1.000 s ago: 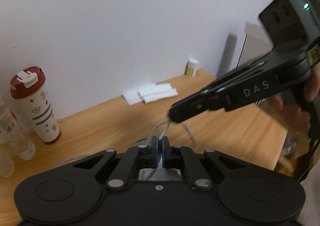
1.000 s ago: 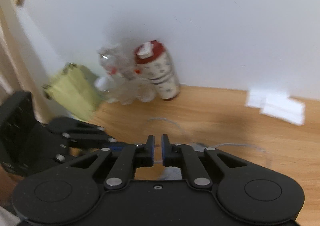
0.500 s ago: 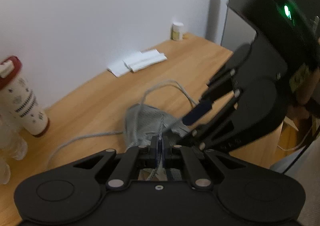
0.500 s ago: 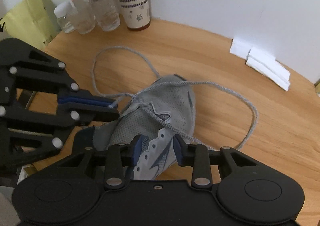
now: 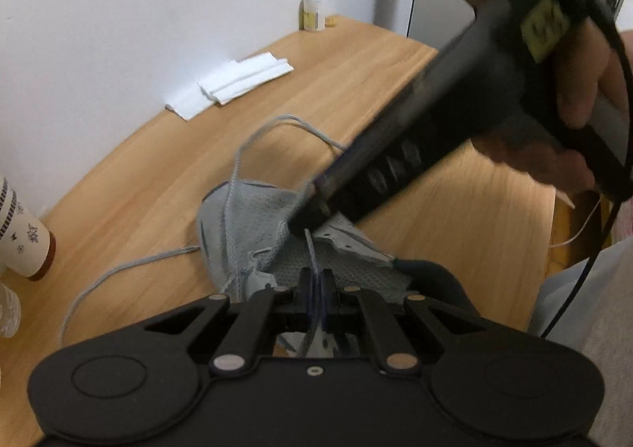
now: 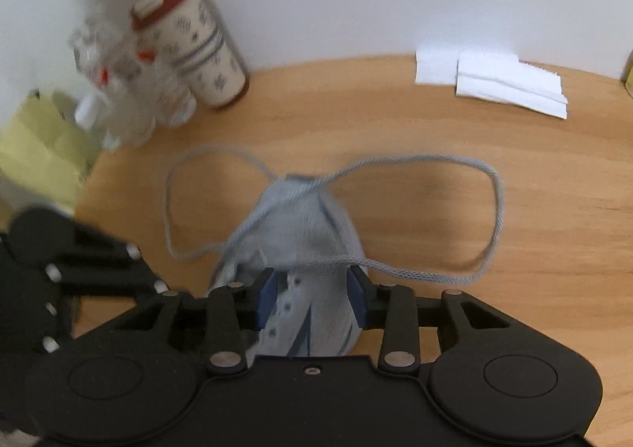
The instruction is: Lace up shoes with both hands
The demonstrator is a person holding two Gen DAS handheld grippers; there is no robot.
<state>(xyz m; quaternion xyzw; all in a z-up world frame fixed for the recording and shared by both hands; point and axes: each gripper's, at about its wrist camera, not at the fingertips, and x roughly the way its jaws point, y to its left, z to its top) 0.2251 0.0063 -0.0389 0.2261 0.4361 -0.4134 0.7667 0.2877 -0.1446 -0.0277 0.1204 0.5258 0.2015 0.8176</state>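
Note:
A grey mesh shoe (image 6: 300, 217) lies on the wooden table (image 6: 435, 138), toe towards the wall. Its grey lace (image 6: 494, 209) spreads in one loop to each side of the shoe. My left gripper (image 5: 315, 288) is shut on a strand of the lace (image 5: 310, 249), just above the shoe's tongue (image 5: 316, 261). My right gripper (image 6: 312, 296) is open, its blue-padded fingers (image 6: 267, 296) on either side of the shoe's eyelet row. A lace strand crosses between them. In the left wrist view the right gripper (image 5: 308, 215) reaches in from the right, held by a hand (image 5: 581, 91).
A red-lidded patterned tumbler (image 6: 198, 47), clear water bottles (image 6: 118, 91) and a yellow bag (image 6: 35, 146) stand at the back left. Folded white papers (image 6: 494, 79) lie by the wall at the right. A small white bottle (image 5: 313, 12) sits in the far corner. The table's edge (image 5: 550, 209) runs at the right.
My right gripper was shut a second ago, opened, and has come down low over the shoe. My left gripper stayed shut on the lace and dropped closer to the shoe.

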